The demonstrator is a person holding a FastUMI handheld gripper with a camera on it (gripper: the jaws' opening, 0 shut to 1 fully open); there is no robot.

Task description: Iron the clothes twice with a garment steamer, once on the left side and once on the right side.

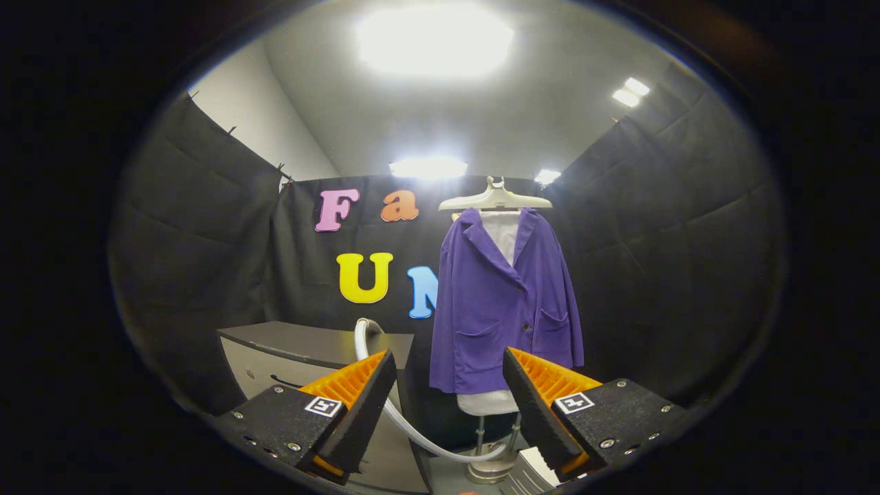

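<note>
A purple jacket (498, 302) hangs over a white board on a pale hanger (495, 201), on a stand beyond my fingers and a little to the right. My gripper (447, 399) is open, with nothing between its fingers. A white steamer hose (412, 426) rises from behind the left finger, curves down between the fingers and runs to the stand's base (489, 471). A pale ribbed part (529, 474), possibly the steamer head, lies low beside the right finger.
A grey cabinet (302, 354) stands to the left behind the left finger. Black cloth walls close the booth on three sides. Bright ceiling lights shine overhead.
</note>
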